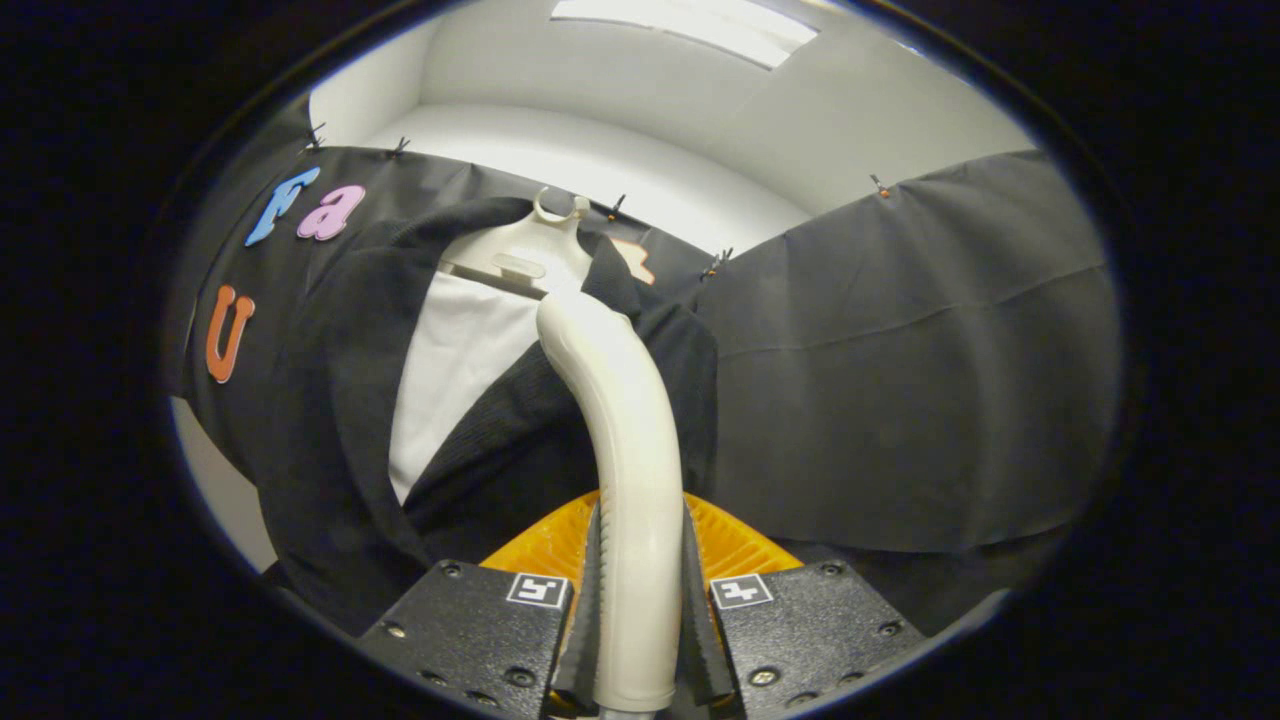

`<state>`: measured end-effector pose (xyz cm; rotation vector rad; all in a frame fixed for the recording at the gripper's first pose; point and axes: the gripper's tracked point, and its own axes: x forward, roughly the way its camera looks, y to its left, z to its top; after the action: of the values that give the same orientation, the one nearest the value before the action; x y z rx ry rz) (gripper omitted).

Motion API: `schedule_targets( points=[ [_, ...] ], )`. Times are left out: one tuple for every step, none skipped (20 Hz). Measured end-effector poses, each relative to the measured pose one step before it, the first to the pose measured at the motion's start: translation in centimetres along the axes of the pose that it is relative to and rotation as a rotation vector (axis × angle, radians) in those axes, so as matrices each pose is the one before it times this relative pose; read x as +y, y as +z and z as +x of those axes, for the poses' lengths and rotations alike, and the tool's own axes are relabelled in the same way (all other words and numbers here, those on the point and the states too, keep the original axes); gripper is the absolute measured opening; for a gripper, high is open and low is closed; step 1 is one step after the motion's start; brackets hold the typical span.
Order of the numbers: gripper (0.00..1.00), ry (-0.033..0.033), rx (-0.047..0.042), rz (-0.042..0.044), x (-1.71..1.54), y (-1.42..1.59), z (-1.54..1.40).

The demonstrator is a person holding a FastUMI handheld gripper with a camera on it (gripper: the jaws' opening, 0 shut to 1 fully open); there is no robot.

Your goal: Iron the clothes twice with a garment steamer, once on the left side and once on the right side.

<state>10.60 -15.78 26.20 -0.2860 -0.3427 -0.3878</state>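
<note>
**Steamer handle being clamped in front of the hanging garment**

Gripper [640, 610] fingers are being pressed against both sides of the pale garment steamer [625, 440] handle, which is being held upright between them. Beyond the fingers, the steamer's curved top is being pointed toward the dark jacket [330, 420], hung on a white hanger [530, 250] over a white shirt [455, 370] against the booth's black cloth wall [900, 370].
</note>
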Motion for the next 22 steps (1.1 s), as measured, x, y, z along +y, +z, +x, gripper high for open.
schedule_targets(
  points=[
    [0.39,0.00146,0.01043,-0.00348,0.053,-0.585,-0.394],
    [0.39,0.00187,0.00996,-0.00122,0.099,-0.527,-0.220],
    [0.39,0.00008,0.01185,-0.00321,0.082,-0.510,-0.195],
    [0.38,-0.00341,0.01208,-0.00499,0.026,-0.542,-0.203],
    [0.39,-0.00439,0.00695,-0.00491,0.116,-0.411,0.145],
    [0.39,-0.00308,0.00804,-0.00462,0.132,-0.271,0.114],
    [0.39,-0.00030,0.00577,0.00090,0.124,-0.141,0.087],
    [0.39,0.00151,0.00683,0.00241,0.127,-0.426,-0.027],
    [0.39,0.00277,0.00734,0.00178,0.235,-0.592,-0.238],
    [0.39,0.00315,0.00826,0.00006,0.151,-0.528,-0.382],
    [0.39,0.00158,0.00997,-0.00024,0.007,-0.914,-1.103],
    [0.39,-0.00047,0.01044,-0.00047,0.068,-0.608,-0.487],
    [0.39,-0.00028,0.01099,0.00028,0.063,-0.573,-0.215],
    [0.39,-0.00134,0.00912,-0.00105,0.107,-0.520,-0.174],
    [0.39,-0.00225,0.00926,-0.00414,0.204,-0.489,-0.004],
    [0.39,-0.00256,0.00733,-0.00288,0.097,-0.483,-0.119],
    [0.39,-0.00278,0.00848,-0.00276,0.087,-0.515,-0.212],
    [0.39,-0.00408,0.01175,-0.00246,0.145,-0.502,-0.091],
    [0.39,-0.00529,0.00935,0.00245,0.187,-0.657,-0.200],
    [0.39,-0.00392,0.00914,-0.00281,0.213,-0.587,-0.061],
    [0.39,-0.00437,0.00787,-0.00627,0.235,-0.777,-0.352],
    [0.39,-0.00369,0.00757,-0.01020,0.200,-0.627,-0.108]
  ],
)
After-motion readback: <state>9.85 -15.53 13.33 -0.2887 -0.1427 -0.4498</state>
